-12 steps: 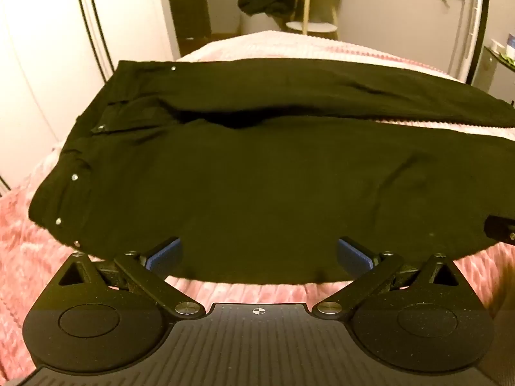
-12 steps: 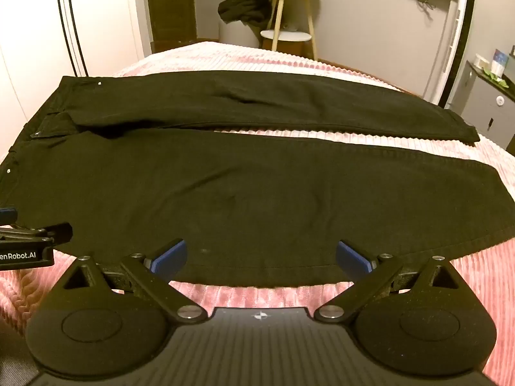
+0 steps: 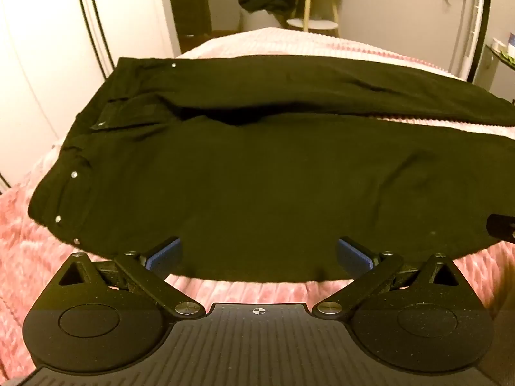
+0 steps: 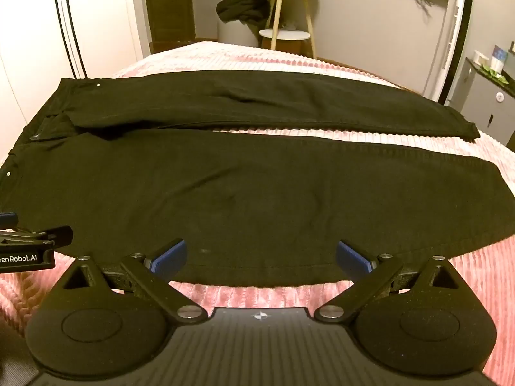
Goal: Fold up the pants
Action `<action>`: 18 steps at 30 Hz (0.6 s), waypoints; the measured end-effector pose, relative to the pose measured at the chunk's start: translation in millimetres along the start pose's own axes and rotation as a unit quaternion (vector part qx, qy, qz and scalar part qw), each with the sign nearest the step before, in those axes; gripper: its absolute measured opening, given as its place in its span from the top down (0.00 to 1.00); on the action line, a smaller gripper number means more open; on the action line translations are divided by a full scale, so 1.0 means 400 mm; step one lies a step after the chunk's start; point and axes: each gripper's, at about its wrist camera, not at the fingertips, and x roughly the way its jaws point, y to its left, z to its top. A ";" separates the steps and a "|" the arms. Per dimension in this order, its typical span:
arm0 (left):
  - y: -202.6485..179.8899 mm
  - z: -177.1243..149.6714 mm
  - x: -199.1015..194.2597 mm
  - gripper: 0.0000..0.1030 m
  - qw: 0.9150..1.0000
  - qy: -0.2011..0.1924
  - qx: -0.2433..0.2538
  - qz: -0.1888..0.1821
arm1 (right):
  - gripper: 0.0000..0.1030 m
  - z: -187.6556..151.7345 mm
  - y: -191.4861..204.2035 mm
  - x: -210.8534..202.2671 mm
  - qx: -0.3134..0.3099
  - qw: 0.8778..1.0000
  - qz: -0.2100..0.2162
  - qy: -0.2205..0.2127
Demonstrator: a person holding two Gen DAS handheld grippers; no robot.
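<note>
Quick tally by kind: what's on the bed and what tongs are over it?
Black pants, spread flat on the pink bedspread: 1
Tongs, both open and empty: 2, left tongs and right tongs
Total: 3

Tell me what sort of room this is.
Most likely a bedroom: black pants lie spread on a bed with a pink ribbed cover, a tall white wardrobe stands to the left, and a small side table sits past the bed.
</note>
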 end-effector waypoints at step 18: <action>0.002 -0.001 0.007 0.00 1.000 0.006 -0.004 -0.002 | 0.04 0.001 -0.001 0.000 0.005 1.000 0.003 0.001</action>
